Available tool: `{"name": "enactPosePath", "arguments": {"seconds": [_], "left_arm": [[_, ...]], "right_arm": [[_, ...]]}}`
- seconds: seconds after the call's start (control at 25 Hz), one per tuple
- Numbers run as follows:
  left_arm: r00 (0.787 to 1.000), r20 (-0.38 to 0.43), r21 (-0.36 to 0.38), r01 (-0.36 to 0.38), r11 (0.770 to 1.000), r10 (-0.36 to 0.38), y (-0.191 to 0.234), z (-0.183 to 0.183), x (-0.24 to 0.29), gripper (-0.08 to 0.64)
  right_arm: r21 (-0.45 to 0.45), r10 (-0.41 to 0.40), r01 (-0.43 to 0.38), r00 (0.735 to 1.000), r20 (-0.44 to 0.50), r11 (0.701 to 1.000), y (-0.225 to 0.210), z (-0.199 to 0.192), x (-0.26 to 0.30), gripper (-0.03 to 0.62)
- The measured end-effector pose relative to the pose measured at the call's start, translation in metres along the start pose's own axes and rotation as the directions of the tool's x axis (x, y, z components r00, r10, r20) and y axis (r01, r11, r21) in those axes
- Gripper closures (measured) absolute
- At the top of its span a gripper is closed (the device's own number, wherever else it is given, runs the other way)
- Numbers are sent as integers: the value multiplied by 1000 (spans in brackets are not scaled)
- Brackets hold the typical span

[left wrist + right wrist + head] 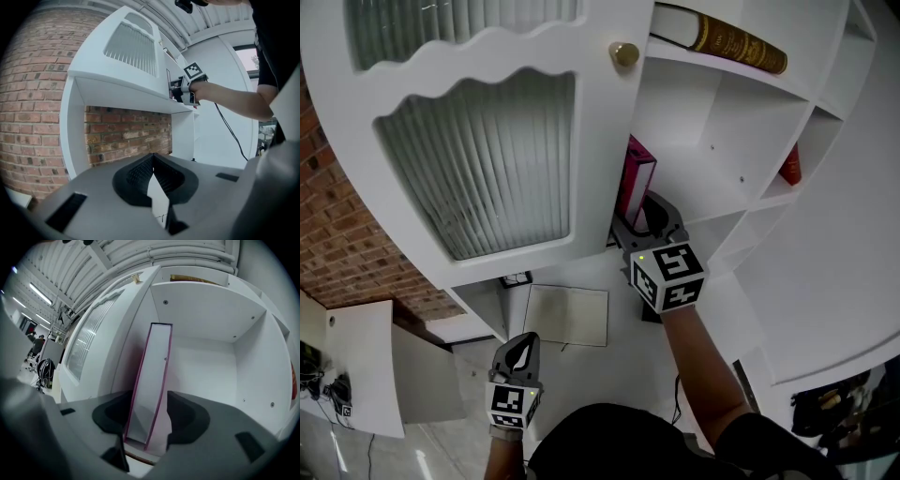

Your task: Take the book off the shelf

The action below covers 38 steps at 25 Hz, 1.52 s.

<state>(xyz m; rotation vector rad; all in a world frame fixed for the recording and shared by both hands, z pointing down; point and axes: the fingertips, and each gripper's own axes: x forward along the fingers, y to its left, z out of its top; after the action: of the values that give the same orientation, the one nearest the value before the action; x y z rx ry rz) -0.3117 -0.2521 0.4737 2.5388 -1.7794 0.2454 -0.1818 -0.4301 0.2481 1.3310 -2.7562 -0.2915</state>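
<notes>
A thin pink book [636, 178] stands on a white shelf [712, 220], leaning left against the cabinet side. My right gripper [645, 212] reaches into that compartment and has the book's lower end between its jaws. In the right gripper view the book's white page edge [152, 380] fills the gap of the right gripper [150, 411], with both pads against its covers. My left gripper [521, 352] hangs low, away from the shelf. In its own view the left gripper [152, 177] is shut with nothing in it.
An open cabinet door [478, 169] with ribbed glass and a brass knob [624, 54] stands just left of the book. A brown book [736, 42] lies on the shelf above, and a red one [791, 166] sits farther right. A white sheet [567, 314] lies below.
</notes>
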Motion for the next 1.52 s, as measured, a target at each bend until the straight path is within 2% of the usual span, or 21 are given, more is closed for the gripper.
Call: {"name": "enactPosePath", "arguments": {"seconds": [0.44, 0.6, 1.12, 1.4, 1.52], "left_arm": [[1000, -7, 2, 4, 1000, -4, 2, -3, -2, 551], [1000, -6, 1, 12, 1000, -12, 1, -3, -4, 551], [999, -18, -20, 40, 999, -40, -4, -11, -11, 551], [998, -4, -7, 66, 998, -66, -8, -8, -11, 551], [996, -21, -17, 88, 996, -88, -11, -12, -12, 551]], "right_arm": [[-71, -62, 57, 995, -76, 996, -2, -5, 11, 394], [-71, -57, 51, 995, -83, 996, -2, -5, 11, 396], [-19, -78, 77, 996, -47, 997, -2, -3, -10, 430], [-19, -91, 90, 996, -26, 996, -1, 0, -30, 443], [-27, -103, 103, 994, -17, 994, -1, 1, -38, 445]]}}
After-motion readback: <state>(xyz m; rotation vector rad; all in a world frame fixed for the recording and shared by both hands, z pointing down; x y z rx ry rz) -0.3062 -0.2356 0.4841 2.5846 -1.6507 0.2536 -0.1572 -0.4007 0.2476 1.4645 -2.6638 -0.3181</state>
